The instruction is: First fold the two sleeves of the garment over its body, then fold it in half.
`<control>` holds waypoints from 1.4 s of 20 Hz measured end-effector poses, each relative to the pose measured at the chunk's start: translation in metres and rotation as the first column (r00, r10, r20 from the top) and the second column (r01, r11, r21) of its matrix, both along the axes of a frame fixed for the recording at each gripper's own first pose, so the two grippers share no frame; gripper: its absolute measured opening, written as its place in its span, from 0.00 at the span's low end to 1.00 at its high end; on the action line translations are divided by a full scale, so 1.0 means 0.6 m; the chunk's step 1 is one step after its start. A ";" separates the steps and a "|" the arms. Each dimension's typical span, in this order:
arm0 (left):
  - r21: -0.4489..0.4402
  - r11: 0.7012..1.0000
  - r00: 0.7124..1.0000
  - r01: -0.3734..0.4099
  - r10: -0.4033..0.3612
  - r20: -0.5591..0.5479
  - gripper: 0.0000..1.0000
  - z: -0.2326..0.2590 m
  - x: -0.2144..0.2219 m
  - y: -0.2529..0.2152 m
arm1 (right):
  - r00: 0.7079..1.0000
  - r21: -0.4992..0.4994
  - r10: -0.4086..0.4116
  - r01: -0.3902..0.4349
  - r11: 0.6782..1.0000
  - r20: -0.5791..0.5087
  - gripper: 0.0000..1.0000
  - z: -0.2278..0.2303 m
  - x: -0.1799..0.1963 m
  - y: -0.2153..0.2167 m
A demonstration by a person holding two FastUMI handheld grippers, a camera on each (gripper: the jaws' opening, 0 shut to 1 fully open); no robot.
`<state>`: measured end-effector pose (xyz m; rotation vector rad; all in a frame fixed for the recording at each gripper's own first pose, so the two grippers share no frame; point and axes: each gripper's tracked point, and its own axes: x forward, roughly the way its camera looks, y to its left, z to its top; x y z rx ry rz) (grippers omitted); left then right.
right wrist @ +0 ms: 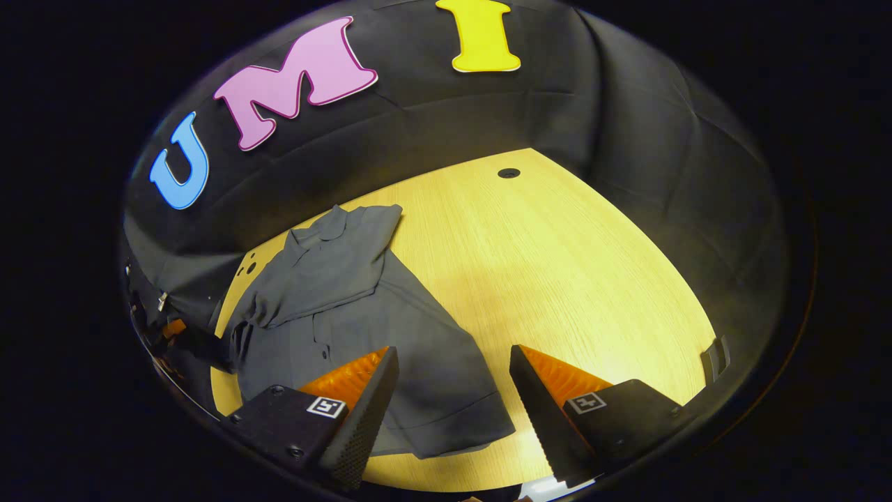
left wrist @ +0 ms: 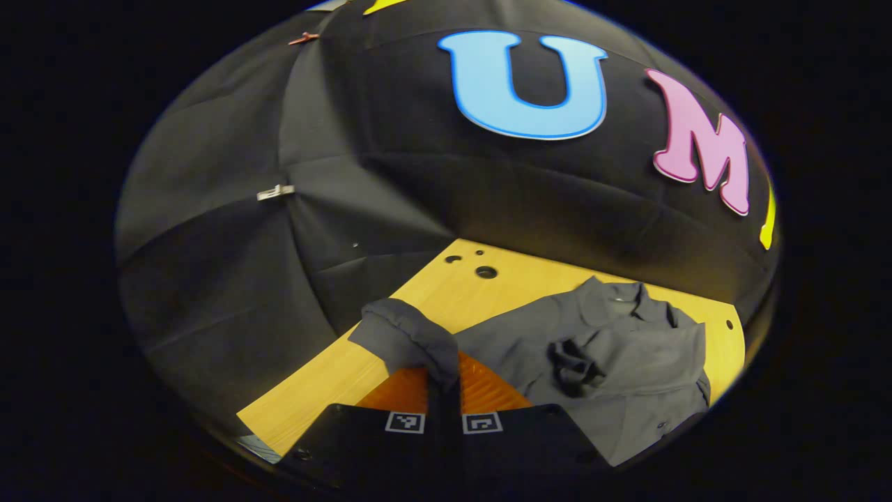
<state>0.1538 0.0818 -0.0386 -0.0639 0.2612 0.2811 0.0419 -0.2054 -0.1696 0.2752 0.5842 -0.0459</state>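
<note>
My left tongs [left wrist: 443,390] pinch a sleeve [left wrist: 408,338] of the dark grey cloth shirt [right wrist: 355,328] lying on the pale wooden table [right wrist: 557,279]; my right tongs [right wrist: 453,404] gape empty. One sleeve looks folded; halving remains.

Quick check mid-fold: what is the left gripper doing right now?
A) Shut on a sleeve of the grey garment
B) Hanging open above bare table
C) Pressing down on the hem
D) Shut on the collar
A: in the left gripper view the left gripper has its fingers closed together on the sleeve, lifted off the table, with the collar lying farther off.
</note>
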 end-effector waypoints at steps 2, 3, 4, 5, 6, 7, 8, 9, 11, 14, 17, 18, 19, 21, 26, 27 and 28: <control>0.005 0.997 0.997 0.075 -0.075 0.004 0.05 0.014 0.033 -0.068 | 1.000 0.013 0.001 -0.001 1.000 -0.002 0.99 -0.004 0.000 -0.006; 0.008 0.994 0.994 0.109 -0.109 0.003 0.05 0.016 0.044 -0.099 | 1.000 0.013 0.002 -0.002 1.000 -0.002 0.99 -0.004 -0.001 -0.009; 0.009 0.990 0.990 0.142 -0.142 -0.001 0.02 0.018 0.059 -0.131 | 1.000 0.013 0.003 -0.003 1.000 -0.002 0.99 -0.006 -0.001 -0.012; 0.007 0.985 0.985 0.174 -0.174 -0.005 0.05 0.019 0.072 -0.161 | 1.000 0.016 0.006 -0.006 1.000 -0.003 0.99 -0.008 -0.002 -0.014; 0.003 0.978 0.978 0.208 -0.208 -0.008 0.05 0.021 0.084 -0.195 | 1.000 0.017 0.007 -0.007 1.000 -0.005 0.99 -0.011 -0.003 -0.016; -0.003 0.970 0.970 0.242 -0.242 -0.013 0.05 0.020 0.093 -0.231 | 1.000 0.018 0.009 -0.009 1.000 -0.011 0.99 -0.015 -0.004 -0.019; -0.009 0.961 0.961 0.277 -0.277 -0.019 0.05 0.019 0.101 -0.266 | 1.000 0.022 0.011 -0.010 1.000 -0.015 0.99 -0.018 -0.004 -0.021; -0.012 0.950 0.950 0.313 -0.313 -0.020 0.05 0.019 0.107 -0.301 | 1.000 0.026 0.012 -0.011 1.000 -0.019 0.99 -0.021 -0.005 -0.023; -0.004 0.926 0.925 0.379 -0.379 -0.030 0.05 0.018 0.122 -0.368 | 0.999 0.033 0.013 -0.012 0.999 -0.035 0.99 -0.030 -0.008 -0.027; 0.017 0.888 0.888 0.459 -0.458 -0.047 0.05 0.014 0.135 -0.461 | 0.999 0.039 0.006 -0.004 0.999 -0.044 0.99 -0.037 -0.007 -0.036; 0.011 0.839 0.838 0.543 -0.542 -0.063 0.05 0.005 0.139 -0.552 | 0.999 0.052 -0.002 0.005 0.999 -0.054 0.99 -0.045 -0.004 -0.038; 0.008 0.822 0.820 0.569 -0.568 -0.072 0.05 0.000 0.139 -0.581 | 0.998 0.056 -0.004 0.007 0.998 -0.057 0.99 -0.046 -0.002 -0.038; 0.005 0.804 0.802 0.594 -0.592 -0.082 0.05 -0.007 0.138 -0.603 | 0.998 0.059 -0.004 0.008 0.998 -0.060 0.99 -0.048 -0.002 -0.039; -0.009 0.774 0.770 0.633 -0.630 -0.101 0.05 -0.025 0.139 -0.650 | 0.998 0.063 -0.003 0.007 0.998 -0.060 0.99 -0.050 0.002 -0.039; -0.067 0.741 0.725 0.668 -0.668 -0.167 0.05 -0.081 0.150 -0.725 | 0.998 0.073 0.004 0.000 0.997 -0.056 0.99 -0.053 0.013 -0.039; -0.078 0.750 0.730 0.657 -0.658 -0.184 0.05 -0.094 0.158 -0.725 | 0.998 0.071 0.006 -0.002 0.997 -0.058 0.99 -0.054 0.013 -0.038; -0.103 0.748 0.724 0.656 -0.662 -0.194 0.07 -0.106 0.161 -0.728 | 0.998 0.070 0.009 -0.005 0.998 -0.059 0.99 -0.055 0.014 -0.037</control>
